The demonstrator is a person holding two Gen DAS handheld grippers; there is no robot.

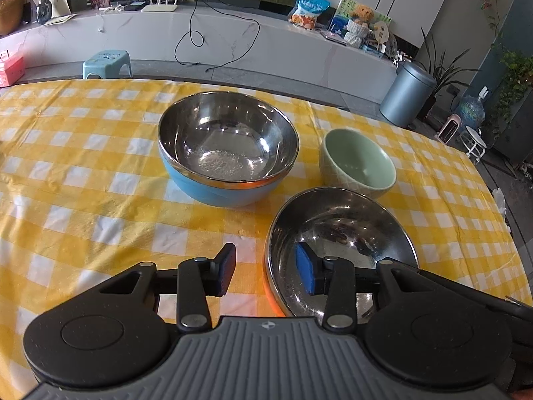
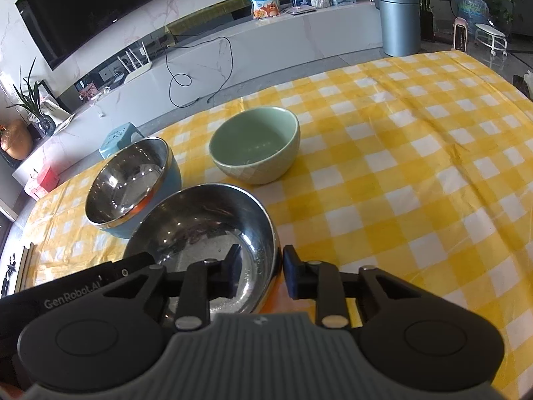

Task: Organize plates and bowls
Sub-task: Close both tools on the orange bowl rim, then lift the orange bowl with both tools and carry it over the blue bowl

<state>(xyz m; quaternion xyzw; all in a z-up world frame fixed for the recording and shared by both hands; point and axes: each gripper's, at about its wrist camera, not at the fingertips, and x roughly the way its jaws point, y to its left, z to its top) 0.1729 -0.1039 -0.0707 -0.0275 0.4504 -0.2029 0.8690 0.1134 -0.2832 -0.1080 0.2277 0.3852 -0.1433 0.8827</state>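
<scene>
Left gripper (image 1: pixel 266 271): black linkages, silver rivets, blue pads, ribbed grey body. Right gripper (image 2: pixel 261 275): same build; "GenRobot.AI" lettering on black housing beside it.
</scene>
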